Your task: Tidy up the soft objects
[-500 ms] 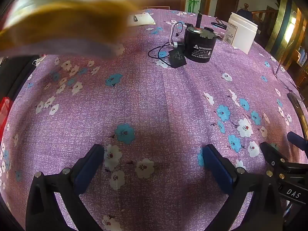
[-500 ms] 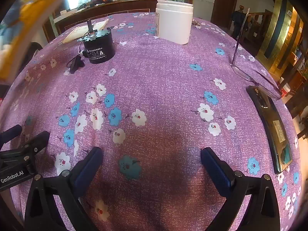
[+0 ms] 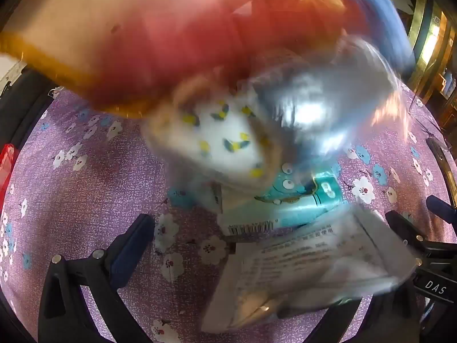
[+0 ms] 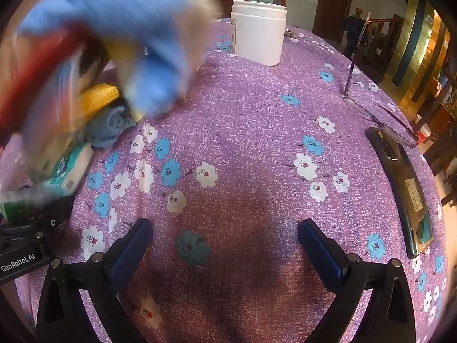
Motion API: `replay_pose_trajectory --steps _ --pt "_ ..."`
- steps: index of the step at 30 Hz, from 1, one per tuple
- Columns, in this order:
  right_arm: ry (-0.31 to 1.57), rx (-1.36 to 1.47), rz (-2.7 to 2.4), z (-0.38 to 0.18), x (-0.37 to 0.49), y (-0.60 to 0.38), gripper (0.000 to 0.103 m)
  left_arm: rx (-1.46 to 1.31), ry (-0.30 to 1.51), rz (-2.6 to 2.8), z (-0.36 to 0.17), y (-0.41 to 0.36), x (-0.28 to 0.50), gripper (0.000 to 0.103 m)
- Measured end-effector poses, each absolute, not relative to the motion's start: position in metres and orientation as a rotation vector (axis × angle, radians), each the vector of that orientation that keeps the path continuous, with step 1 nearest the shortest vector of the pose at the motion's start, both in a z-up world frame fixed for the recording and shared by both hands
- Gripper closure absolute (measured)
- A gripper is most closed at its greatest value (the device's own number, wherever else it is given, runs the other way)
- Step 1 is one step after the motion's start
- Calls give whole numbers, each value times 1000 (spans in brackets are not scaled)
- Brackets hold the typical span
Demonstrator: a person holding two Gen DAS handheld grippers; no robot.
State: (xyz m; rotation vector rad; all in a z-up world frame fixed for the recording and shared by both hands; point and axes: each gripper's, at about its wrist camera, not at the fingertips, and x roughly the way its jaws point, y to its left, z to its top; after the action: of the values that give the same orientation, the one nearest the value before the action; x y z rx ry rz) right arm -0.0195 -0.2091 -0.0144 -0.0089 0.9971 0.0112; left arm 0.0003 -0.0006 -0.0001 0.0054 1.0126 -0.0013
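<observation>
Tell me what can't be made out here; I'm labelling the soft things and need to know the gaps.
- Left wrist view: the red and tan mass is motion-blurred; its identity is unclear.
- Left wrist view: the white packet covers the left tool's right finger; its print is blurred.
- Right wrist view: the blue cloth is smeared, hiding the table behind it.
- Right wrist view: the teal pack is half hidden by the blur.

A purple flower-printed cloth (image 4: 257, 131) covered the worktop. A white plastic jar (image 4: 258, 33) stood near its far edge. Thin-rimmed spectacles (image 4: 368, 105) and a dark, flat phone (image 4: 402, 183) lay along the right edge.
</observation>
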Motion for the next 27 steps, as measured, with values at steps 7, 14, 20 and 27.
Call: replay_pose_trajectory --steps 7,14,20,27 --pt "998 -9 11 -15 -19 -209 1 3 1012 -2 2 -2 -1 0" --pt "998 -9 11 -15 -19 -209 1 4 1012 -2 2 -2 -1 0" --pt "997 -9 11 -15 -19 -209 1 4 1012 -2 2 -2 -1 0" --pt "997 -9 11 -15 -19 -209 1 5 1012 -2 2 -2 -1 0"
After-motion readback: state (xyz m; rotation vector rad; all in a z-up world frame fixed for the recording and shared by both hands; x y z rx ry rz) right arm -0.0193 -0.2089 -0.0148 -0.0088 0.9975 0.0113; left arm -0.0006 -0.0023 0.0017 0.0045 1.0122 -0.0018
